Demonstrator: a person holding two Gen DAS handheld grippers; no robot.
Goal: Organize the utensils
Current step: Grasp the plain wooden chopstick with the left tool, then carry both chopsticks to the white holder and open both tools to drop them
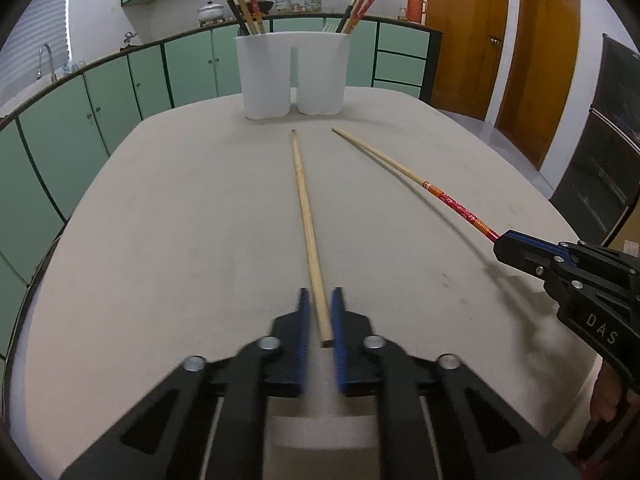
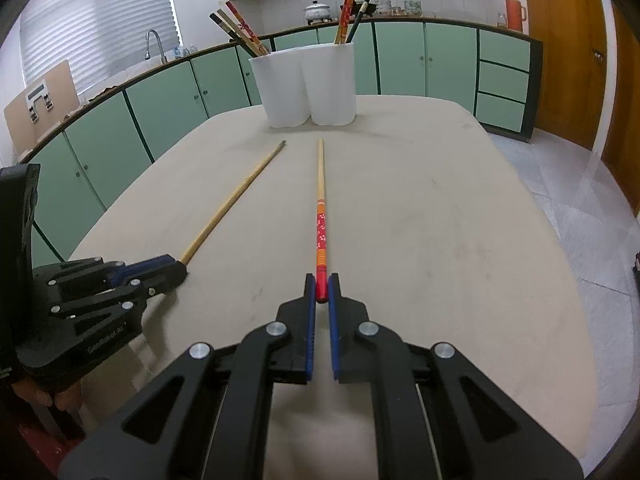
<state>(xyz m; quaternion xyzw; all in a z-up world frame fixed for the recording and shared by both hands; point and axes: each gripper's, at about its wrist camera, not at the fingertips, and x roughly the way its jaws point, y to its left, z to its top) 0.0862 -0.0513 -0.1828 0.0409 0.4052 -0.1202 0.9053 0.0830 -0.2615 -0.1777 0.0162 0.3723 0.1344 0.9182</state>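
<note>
While several chopsticks already stand in the white holder (image 1: 292, 76) at the far end of the table (image 1: 180, 200), two remain outside it; the plain wooden chopstick (image 1: 306, 216) lies pinched at its near end by the left gripper (image 1: 320, 308); the red-patterned chopstick (image 2: 321, 216) is clamped likewise in the right gripper (image 2: 321, 290); both, I judge, await carrying to the holder.
</note>
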